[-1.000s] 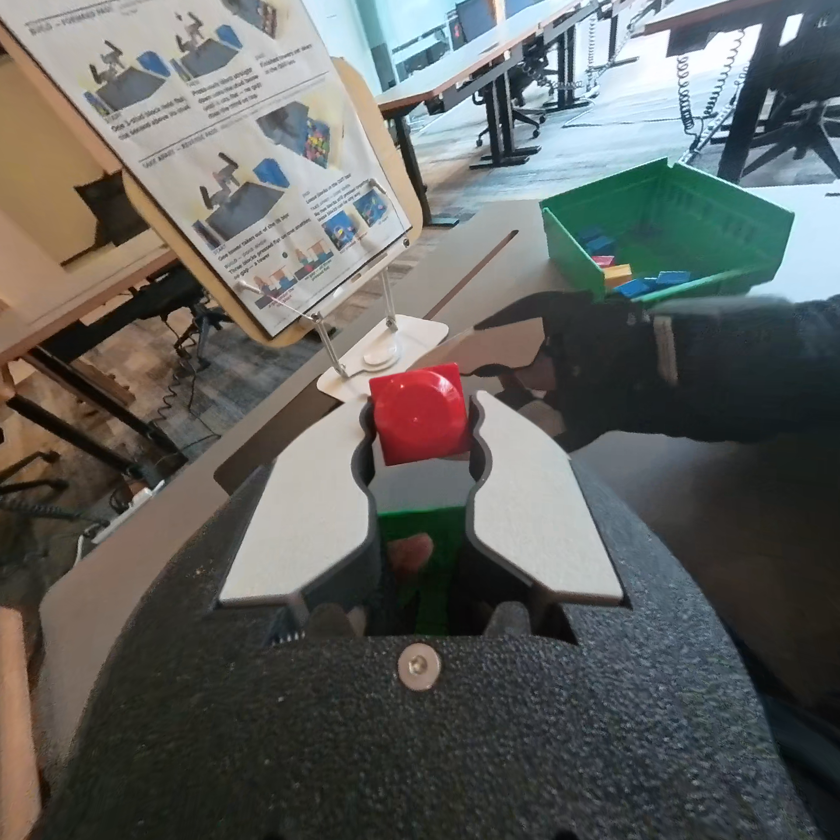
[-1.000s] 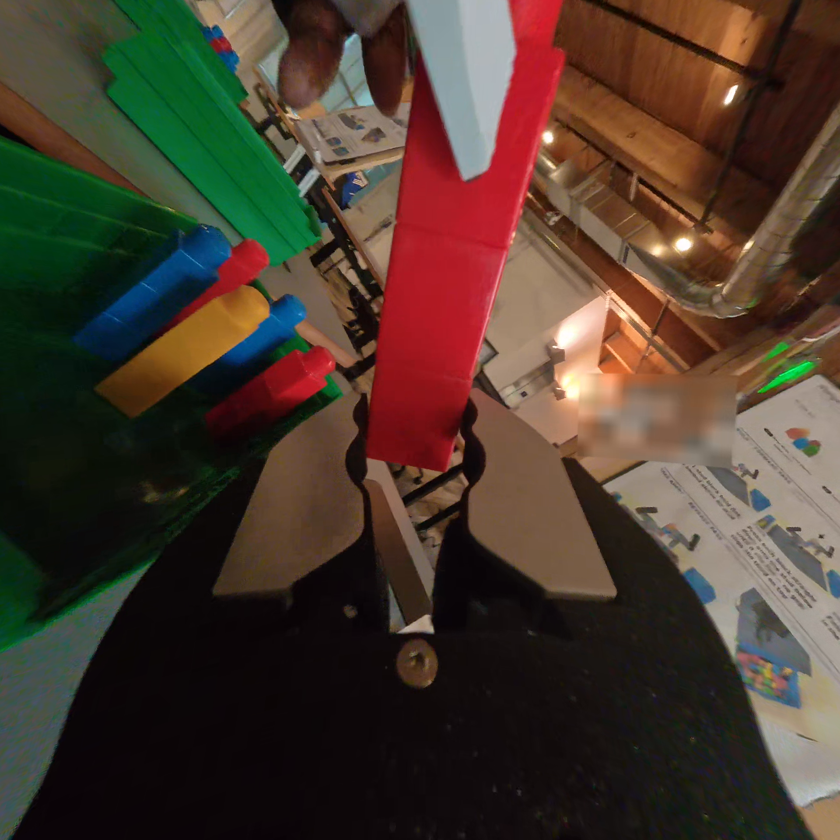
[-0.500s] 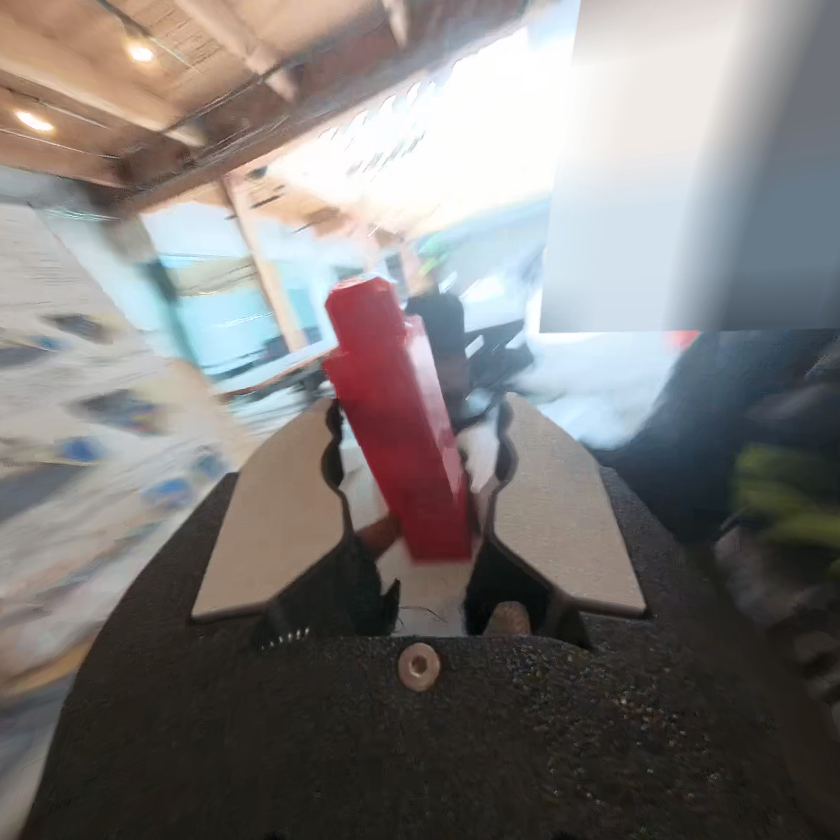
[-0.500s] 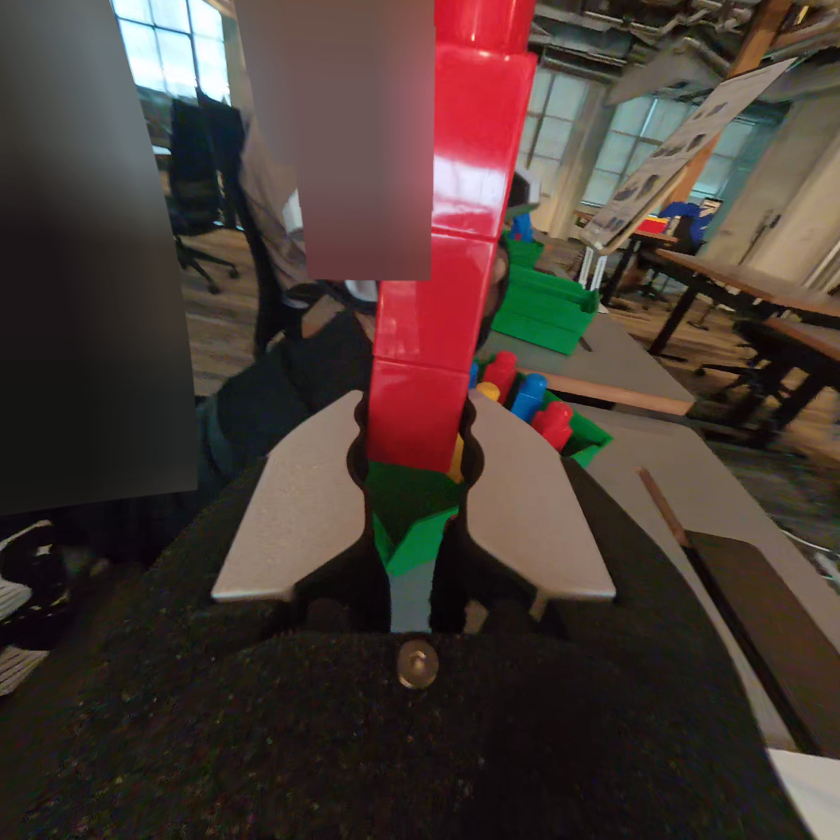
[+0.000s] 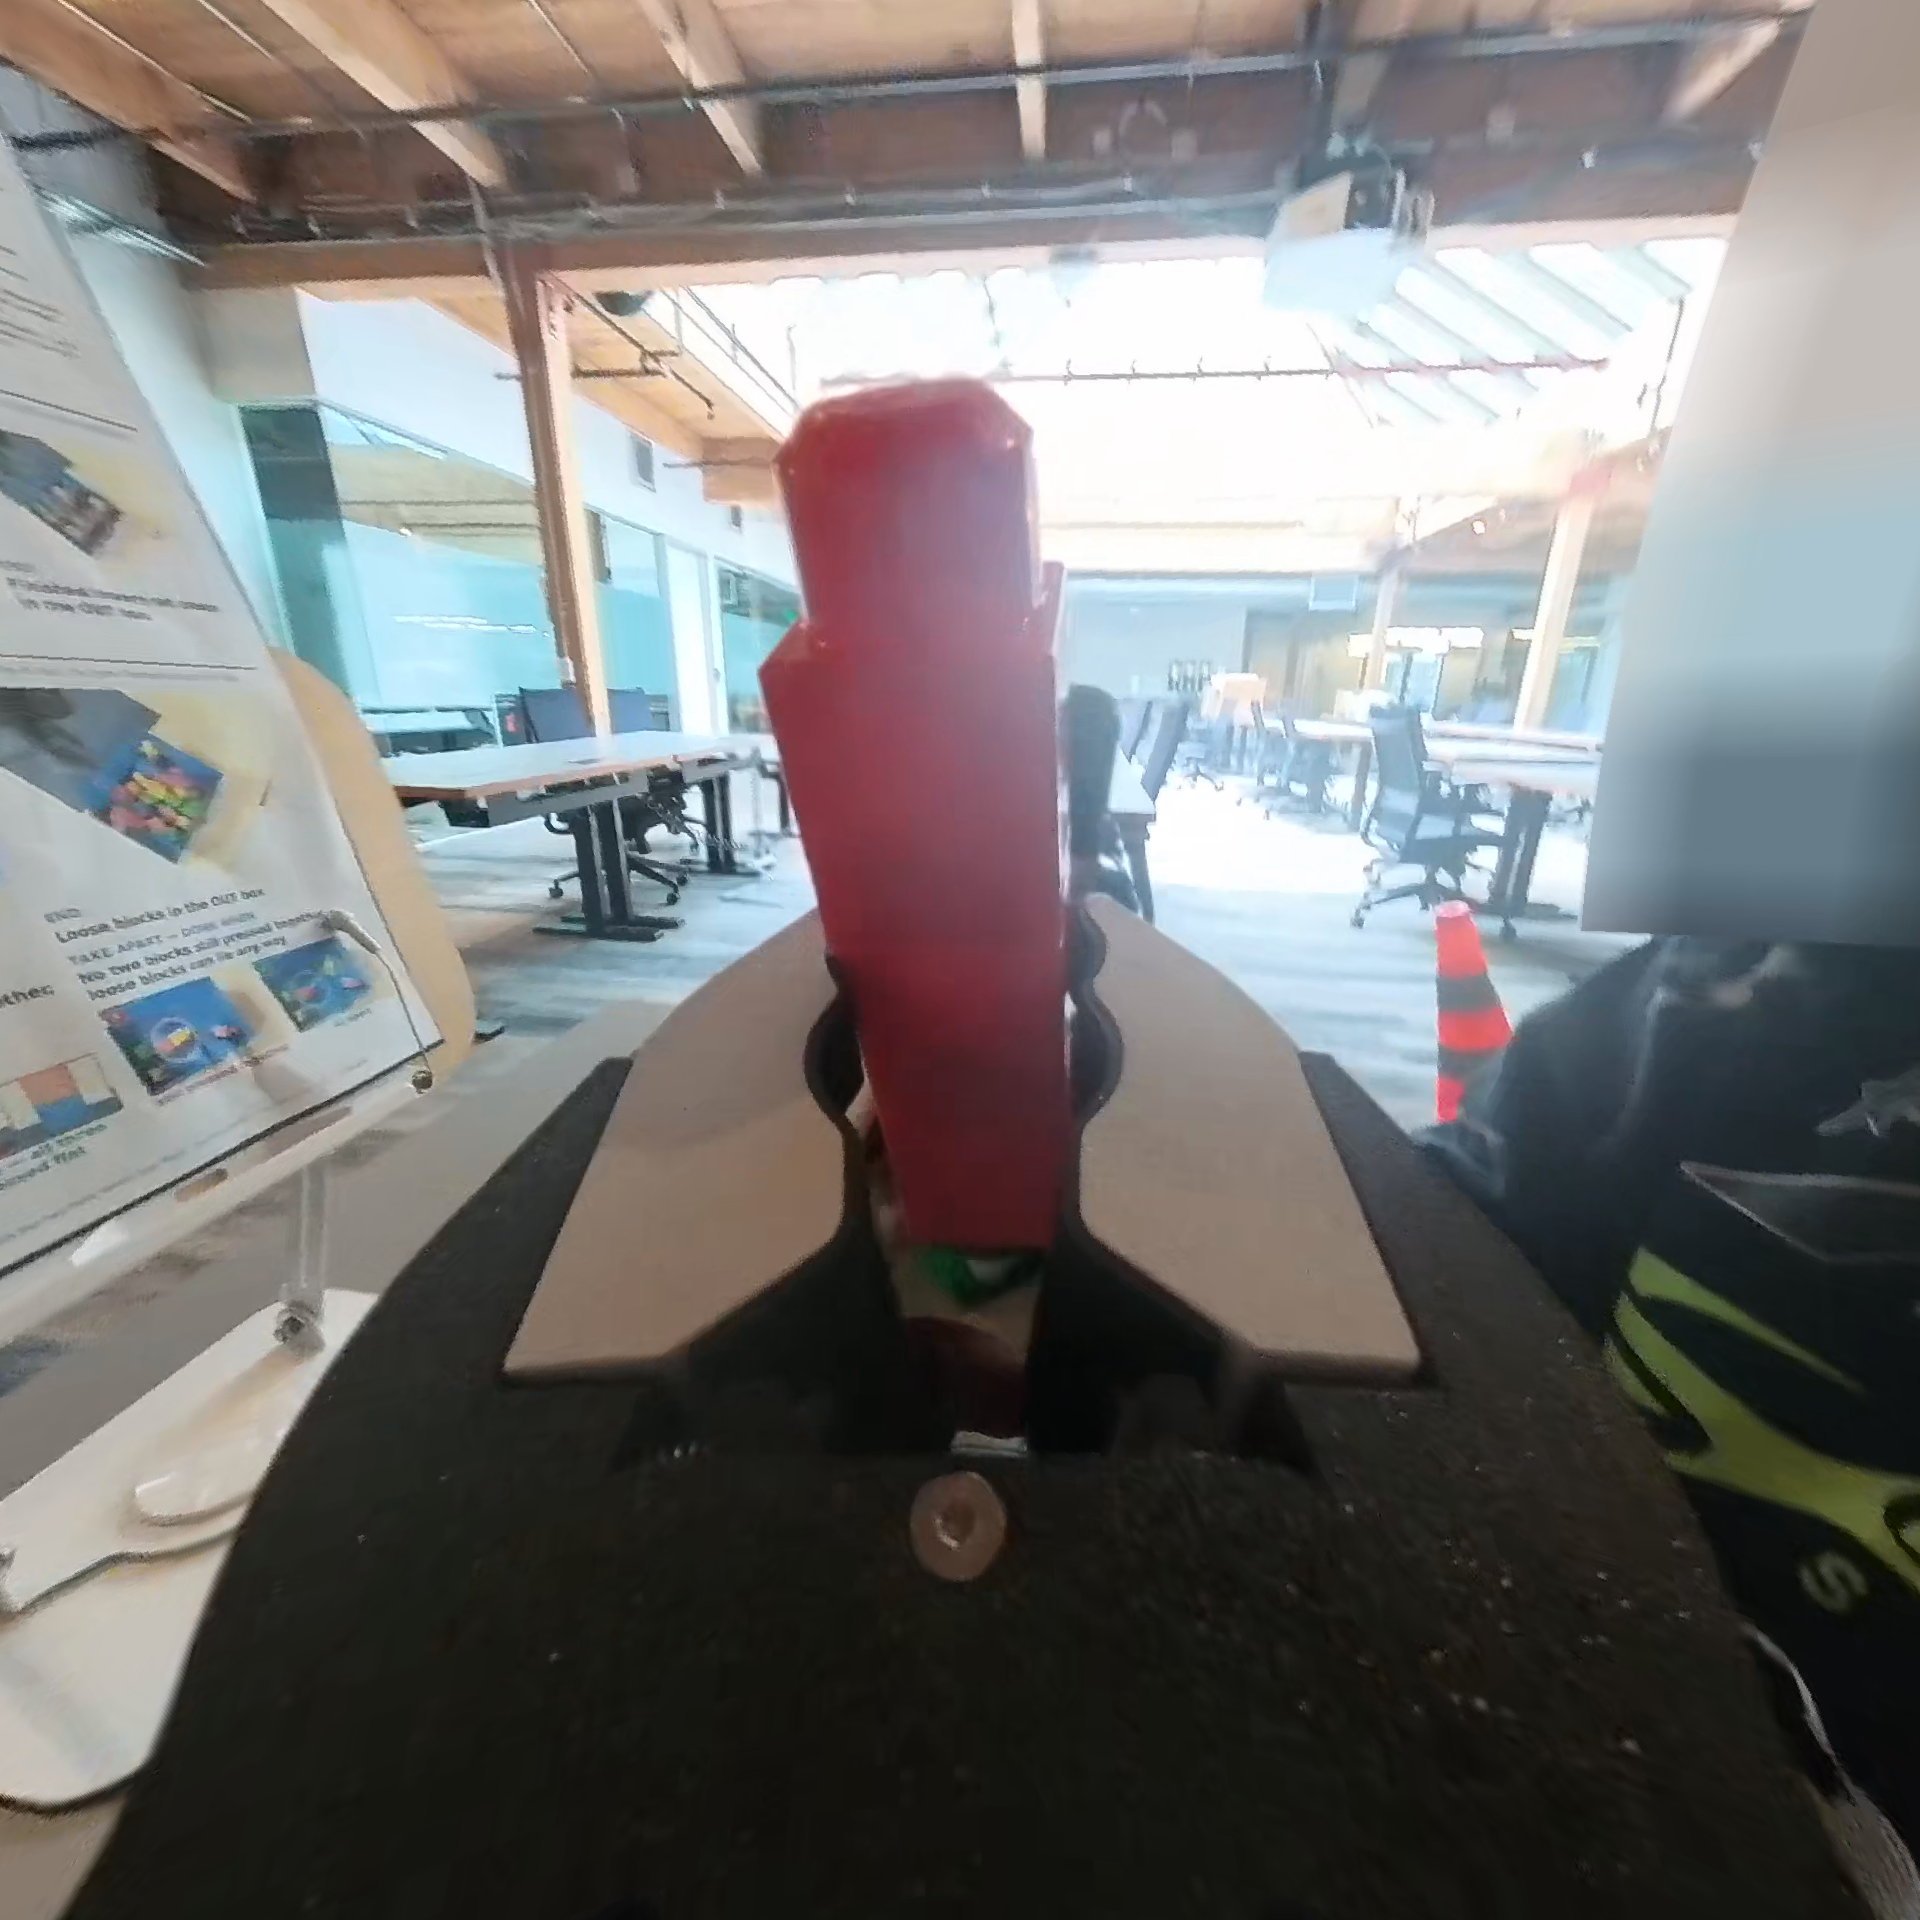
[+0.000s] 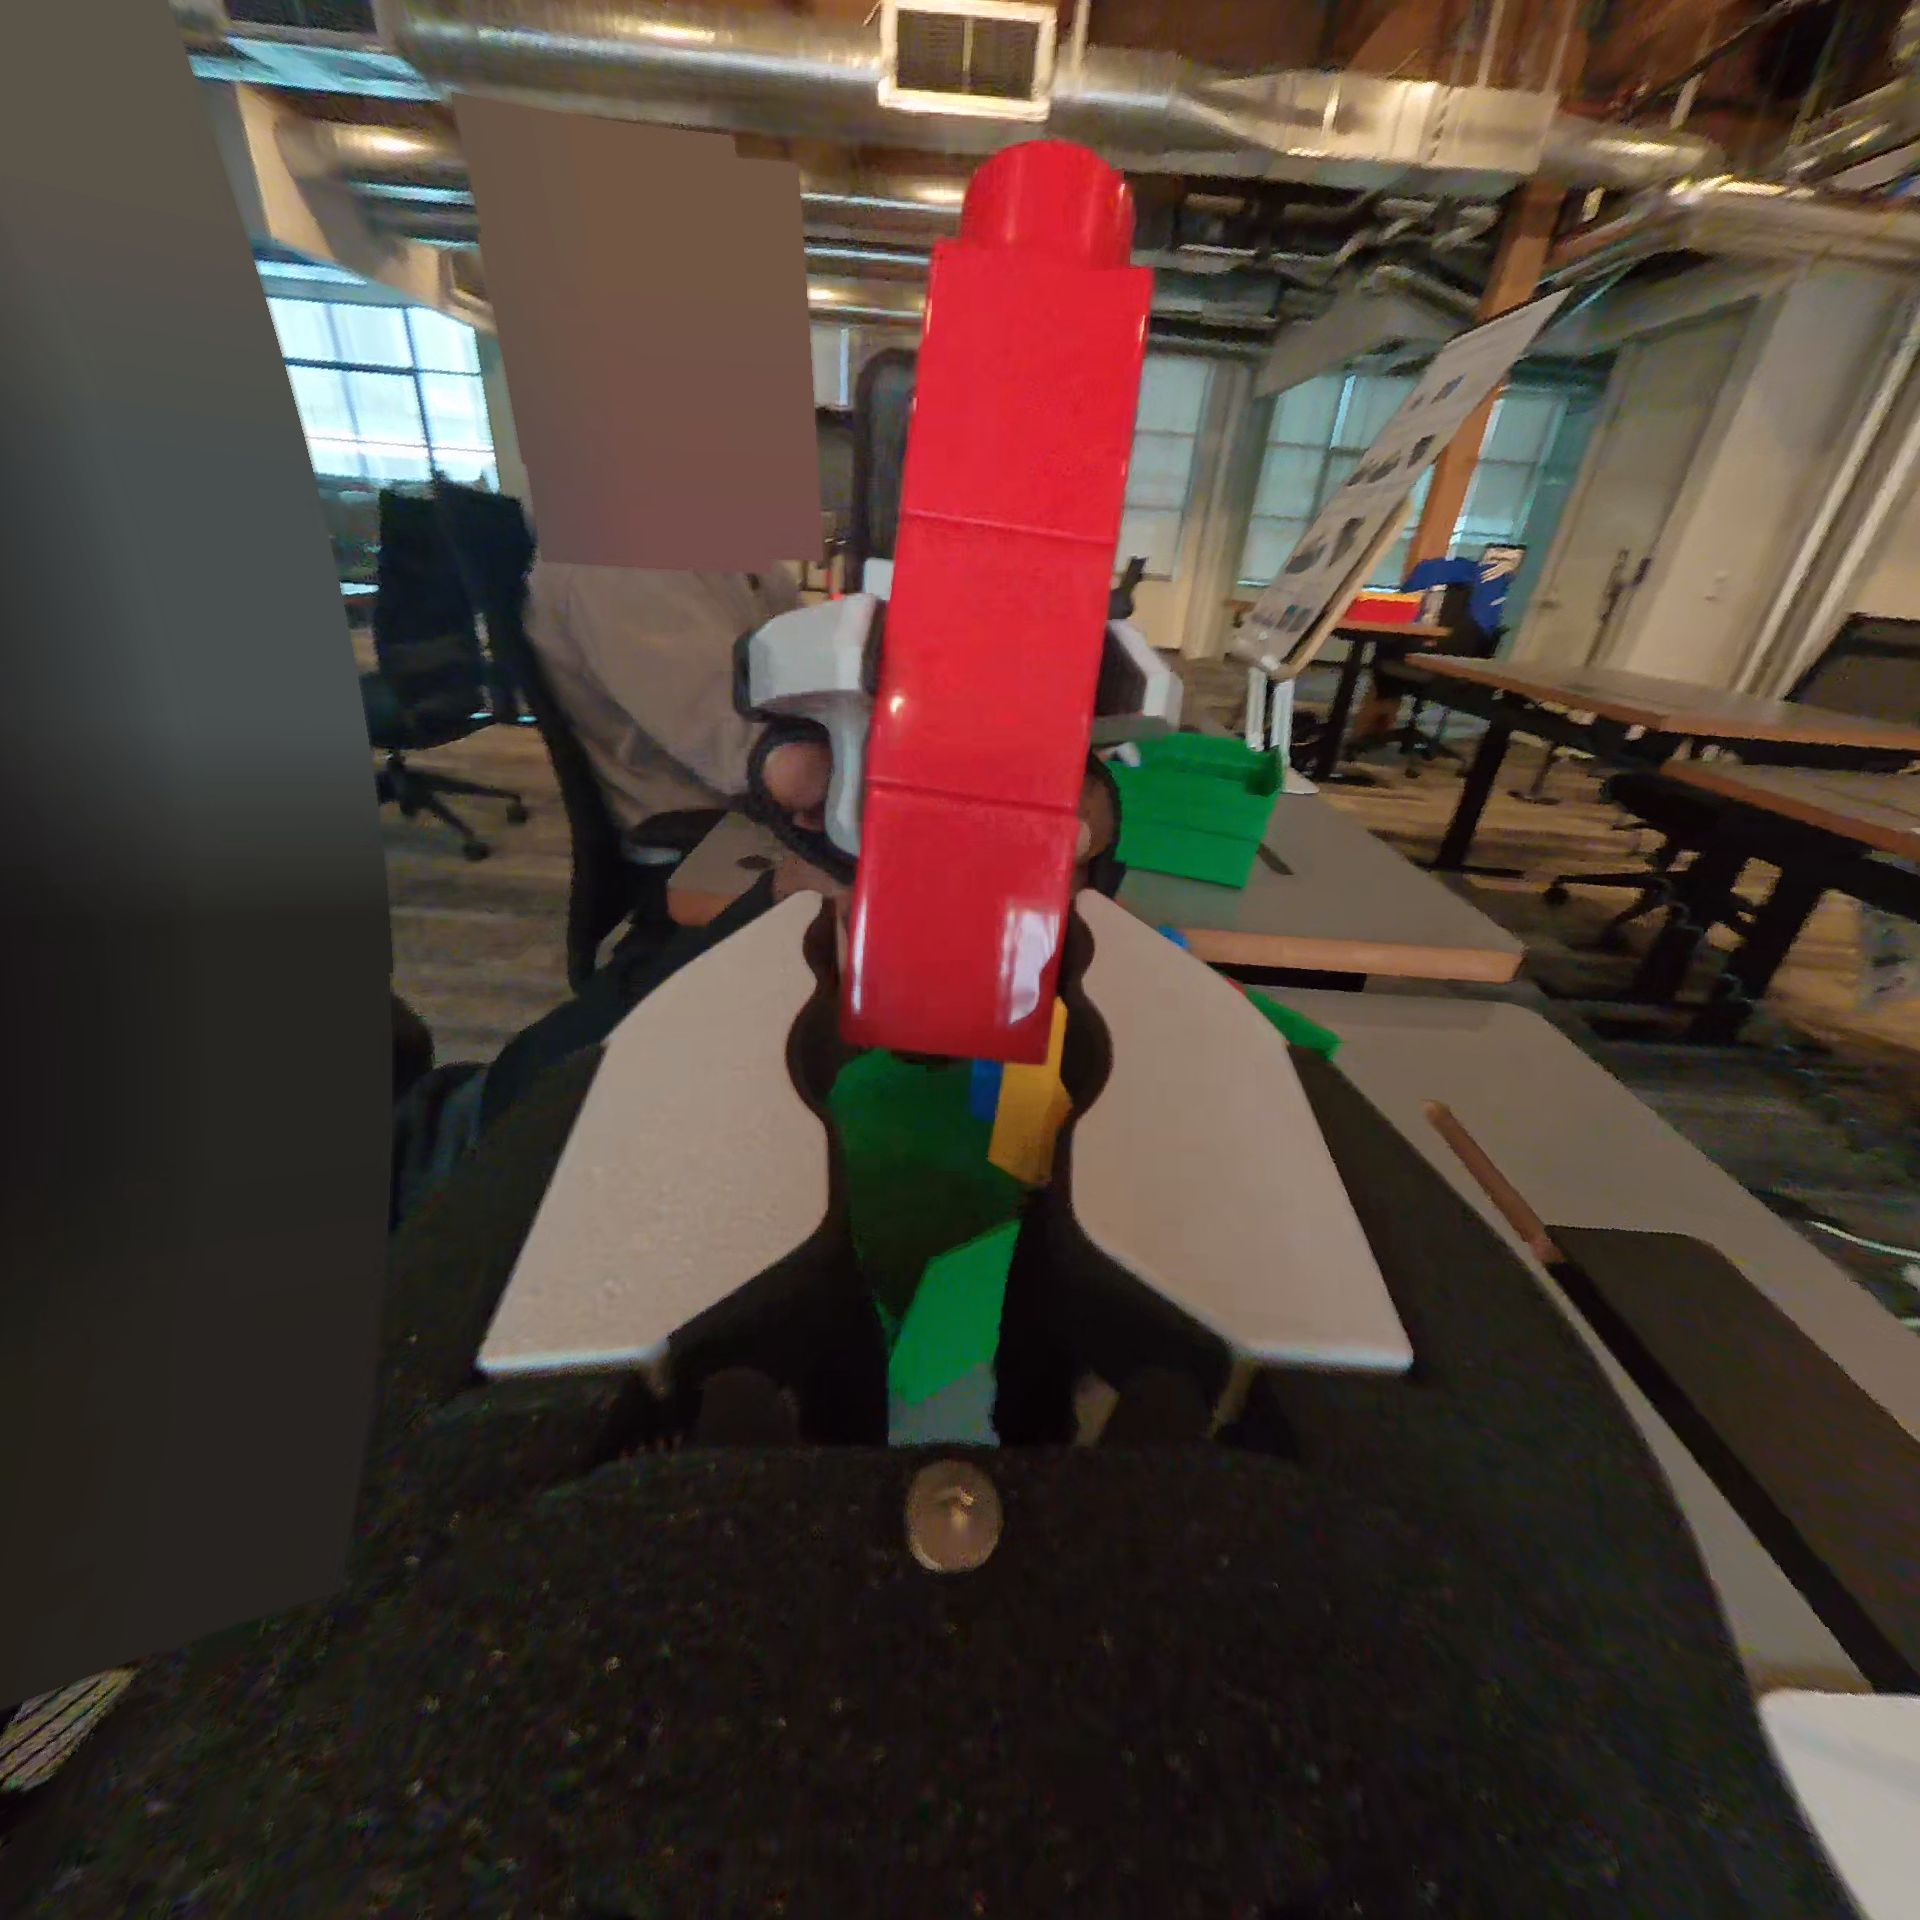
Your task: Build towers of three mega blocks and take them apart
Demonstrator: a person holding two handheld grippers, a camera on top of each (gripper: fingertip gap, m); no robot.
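The red tower (image 6: 1003, 623) of three stacked mega blocks is standing upright in the air, lifted off the desk (image 6: 1455, 1101), its single stud at the top and its seams showing plainly in the right wrist view. The right gripper (image 6: 951, 997) is pinching the lowest block, its two pale fingers (image 6: 686, 1164) pressing in on either side of that block's bottom edge. Higher up the same tower, the left gripper (image 6: 831, 675) is reaching in from behind, its white fingers closing around the middle block, with a gloved hand (image 6: 790, 790) showing just below it. In the left wrist view the tower (image 5: 925, 821) is rising between the left gripper (image 5: 956, 1049), whose grey fingers (image 5: 1216, 1174) are touching both sides of the red plastic, so the jaws are narrowed onto it. Below the tower, through the right gripper's gap, a green bin (image 6: 935, 1174) with yellow and blue blocks (image 6: 1023, 1117) is sitting on the desk. An instruction board (image 5: 135, 831) on a white stand is leaning at the desk's left side, and an orange cone (image 5: 1465, 1008) is standing on the floor beyond.
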